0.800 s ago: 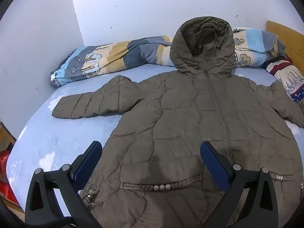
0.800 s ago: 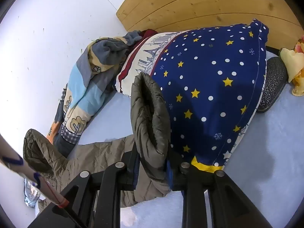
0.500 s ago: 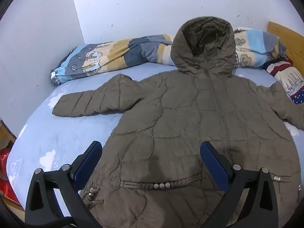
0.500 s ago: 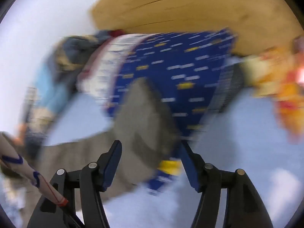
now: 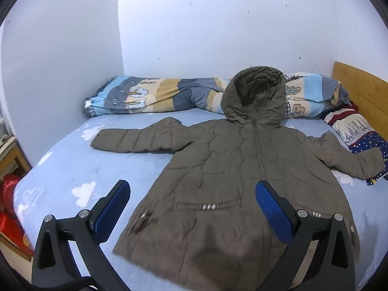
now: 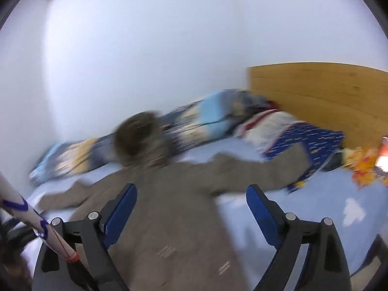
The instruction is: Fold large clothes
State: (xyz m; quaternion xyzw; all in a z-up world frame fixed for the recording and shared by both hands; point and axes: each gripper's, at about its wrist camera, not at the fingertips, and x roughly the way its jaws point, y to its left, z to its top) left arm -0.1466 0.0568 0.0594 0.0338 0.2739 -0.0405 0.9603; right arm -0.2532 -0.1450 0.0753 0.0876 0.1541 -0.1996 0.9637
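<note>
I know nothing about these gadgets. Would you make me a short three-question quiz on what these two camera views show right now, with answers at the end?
1. True or false: the olive hooded coat lies spread front-up on the light blue bed sheet, zipper closed.
2. Multiple choice: the hood rests against
A. the wooden headboard
B. the striped rolled blanket
C. the floor
3. Fill in: neither the left gripper nor the right gripper grips any cloth; both have their fingers ____.

Key:
1. True.
2. B.
3. Open.
</note>
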